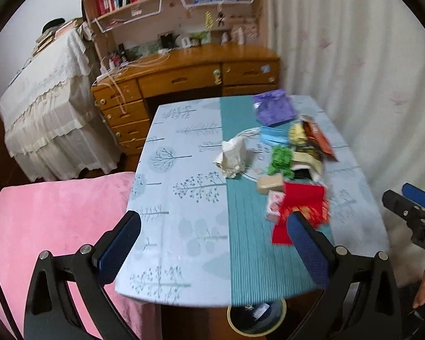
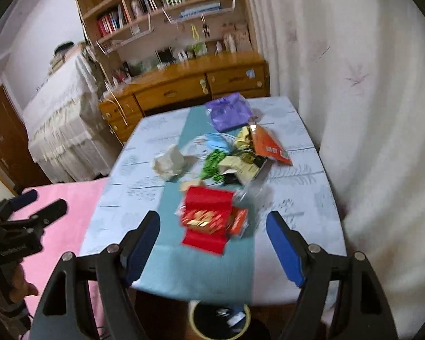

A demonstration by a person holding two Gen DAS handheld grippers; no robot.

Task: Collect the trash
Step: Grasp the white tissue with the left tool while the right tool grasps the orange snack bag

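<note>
Trash lies on the table (image 1: pixel 184 198): a crumpled white tissue (image 1: pixel 232 155), a red packet (image 1: pixel 300 209), a green wrapper (image 1: pixel 282 160), a blue mask (image 1: pixel 273 138), a purple bag (image 1: pixel 274 107) and an orange wrapper (image 1: pixel 320 138). My left gripper (image 1: pixel 212 235) is open and empty above the table's near edge. My right gripper (image 2: pixel 214 240) is open and empty, just short of the red packet (image 2: pixel 206 218). The tissue (image 2: pixel 170 163) and purple bag (image 2: pixel 229 112) lie farther off. A bin (image 1: pixel 256 318) stands below the table's near edge and shows in the right wrist view too (image 2: pixel 221 318).
A pink-covered seat (image 1: pixel 56 226) stands left of the table. A wooden desk (image 1: pixel 184 76) with bookshelves is behind it. A white curtain (image 1: pixel 354 56) hangs on the right. A cloth-covered piece of furniture (image 1: pixel 48 107) is at the far left.
</note>
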